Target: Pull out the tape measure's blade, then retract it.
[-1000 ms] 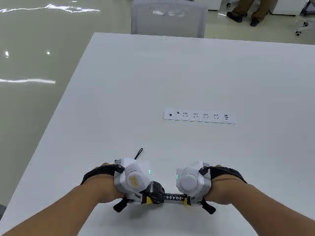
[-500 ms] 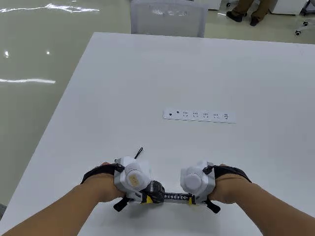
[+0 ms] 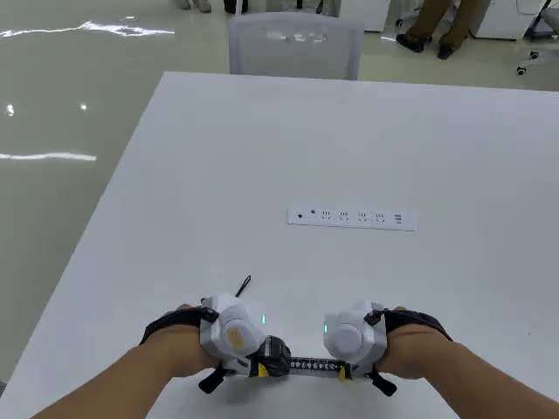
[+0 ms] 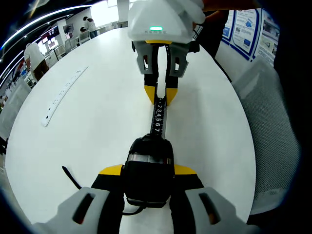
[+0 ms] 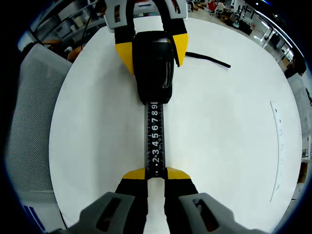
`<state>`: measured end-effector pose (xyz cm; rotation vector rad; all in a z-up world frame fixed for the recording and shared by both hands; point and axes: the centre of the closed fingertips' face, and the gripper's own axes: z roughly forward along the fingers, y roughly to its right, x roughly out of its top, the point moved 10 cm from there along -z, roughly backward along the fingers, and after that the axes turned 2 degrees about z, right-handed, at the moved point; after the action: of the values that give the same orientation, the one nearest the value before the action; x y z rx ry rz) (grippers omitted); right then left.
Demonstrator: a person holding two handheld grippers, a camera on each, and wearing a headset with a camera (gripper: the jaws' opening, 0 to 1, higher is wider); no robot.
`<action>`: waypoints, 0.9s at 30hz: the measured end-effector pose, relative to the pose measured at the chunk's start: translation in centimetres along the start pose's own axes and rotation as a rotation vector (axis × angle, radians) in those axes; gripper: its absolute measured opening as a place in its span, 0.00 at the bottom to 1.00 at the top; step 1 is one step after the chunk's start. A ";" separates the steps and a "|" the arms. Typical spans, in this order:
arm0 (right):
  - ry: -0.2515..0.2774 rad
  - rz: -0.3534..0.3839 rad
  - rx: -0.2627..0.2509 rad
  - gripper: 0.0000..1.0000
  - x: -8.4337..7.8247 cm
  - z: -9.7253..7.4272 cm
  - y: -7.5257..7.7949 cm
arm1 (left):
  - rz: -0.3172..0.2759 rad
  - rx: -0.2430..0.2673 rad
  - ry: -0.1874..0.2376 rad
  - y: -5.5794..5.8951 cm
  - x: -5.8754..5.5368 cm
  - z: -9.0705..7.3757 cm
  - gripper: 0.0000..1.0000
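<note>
As held near the table (image 3: 262,157) front edge: left gripper (image 4: 148,170) clamped round the case (image 4: 148,158), right gripper (image 5: 156,174) pinched on the blade (image 5: 155,136) tip. Short run of blade drawn out, seemingly just above the surface.

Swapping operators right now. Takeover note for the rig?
Left gripper: shut on the black tape measure case, near the front edge of the white table.
Right gripper: shut on the tip of the black numbered blade.
Done: a short length of blade is out, straight between the grippers.
Left: pull further if more is wanted, then retract.
</note>
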<state>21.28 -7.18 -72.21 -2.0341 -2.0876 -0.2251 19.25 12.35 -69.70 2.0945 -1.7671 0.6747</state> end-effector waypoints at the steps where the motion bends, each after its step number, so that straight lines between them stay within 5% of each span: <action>1: -0.004 -0.002 0.000 0.10 0.0 -0.1 0.0 | 0.001 0.001 0.000 0.0 0.0 0.0 0.30; 27: -0.012 0.014 -0.005 0.10 -1.6 -1.1 -0.3 | 0.005 -0.007 -0.008 -0.1 -0.1 0.1 0.30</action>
<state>21.04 -9.07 -71.52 -2.0570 -2.0815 -0.2164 19.39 12.37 -69.83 2.0922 -1.7766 0.6608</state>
